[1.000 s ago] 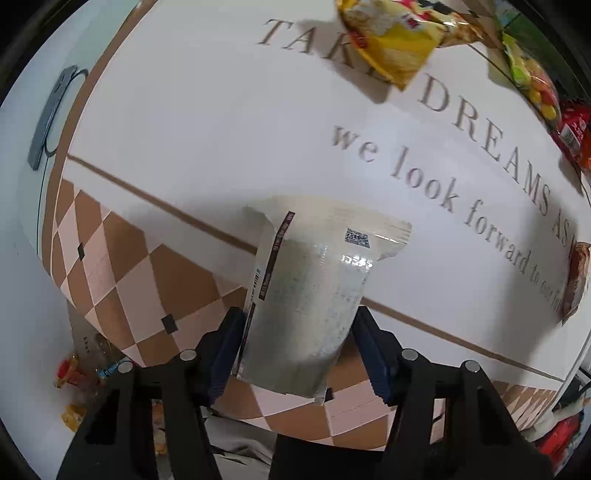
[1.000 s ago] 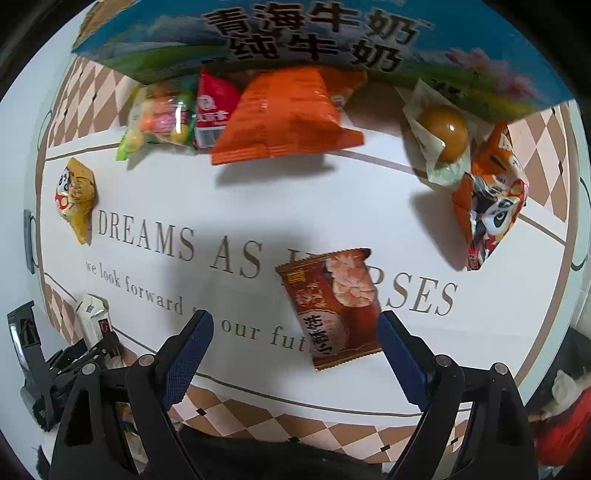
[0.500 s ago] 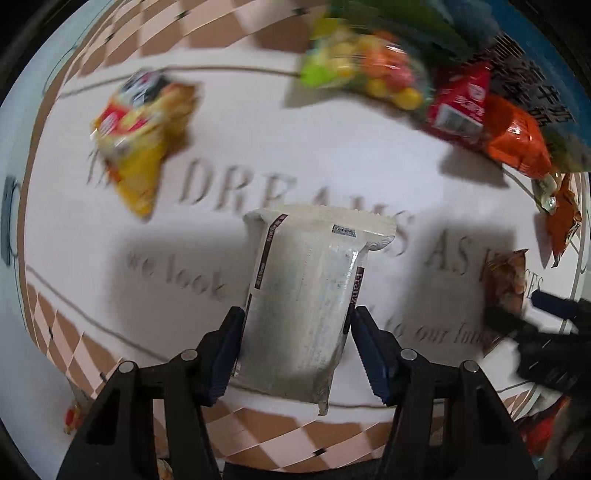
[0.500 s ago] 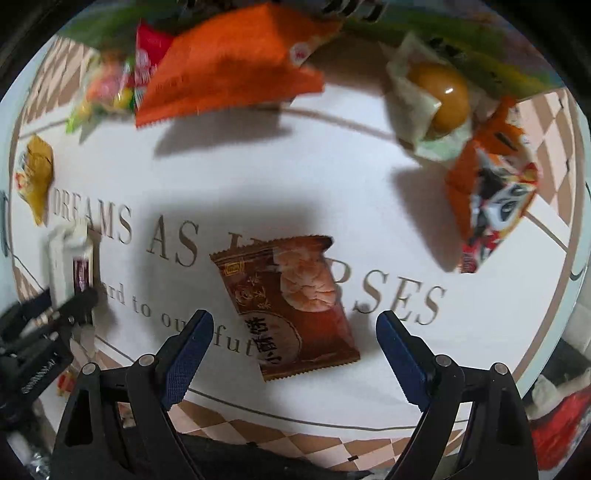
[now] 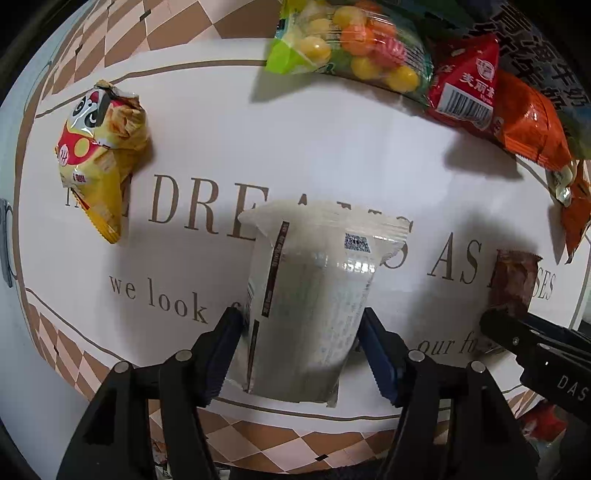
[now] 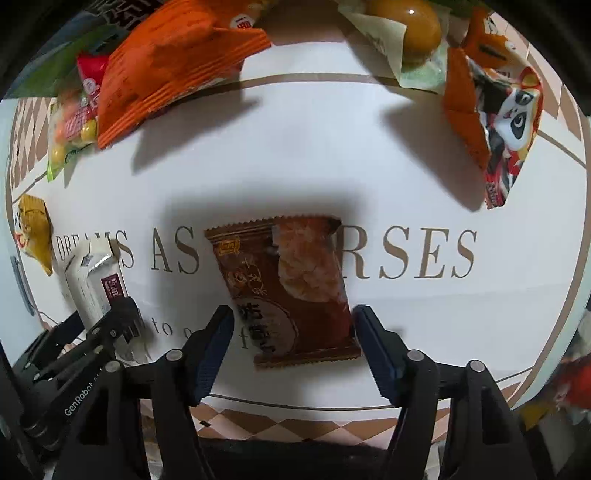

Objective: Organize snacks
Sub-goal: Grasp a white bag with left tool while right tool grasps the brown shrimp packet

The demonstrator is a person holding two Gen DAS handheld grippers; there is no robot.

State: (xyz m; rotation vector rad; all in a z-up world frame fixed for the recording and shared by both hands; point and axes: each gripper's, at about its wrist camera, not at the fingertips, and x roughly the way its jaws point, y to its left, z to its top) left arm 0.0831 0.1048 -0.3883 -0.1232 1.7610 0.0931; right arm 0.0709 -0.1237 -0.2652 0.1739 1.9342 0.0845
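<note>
The table [image 5: 332, 147] has a white cloth with brown letters. The left tongs [image 5: 301, 345] pinch a white snack pack [image 5: 310, 295]. The right tongs [image 6: 293, 343] are spread around a brown snack pack [image 6: 291, 288].

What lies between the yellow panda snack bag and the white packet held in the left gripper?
Only bare printed mat separates the yellow panda bag from the white packet, per the left wrist view.

Eight snack packets in all: one white packet [image 5: 310, 306], one brown shrimp packet [image 6: 291, 288], one yellow bag [image 5: 98, 155], one bag of coloured candy balls [image 5: 351, 48], one small red packet [image 5: 467, 85], one large orange bag [image 6: 173, 62], one orange panda bag [image 6: 495, 122], and one clear-wrapped egg [image 6: 413, 29].
</note>
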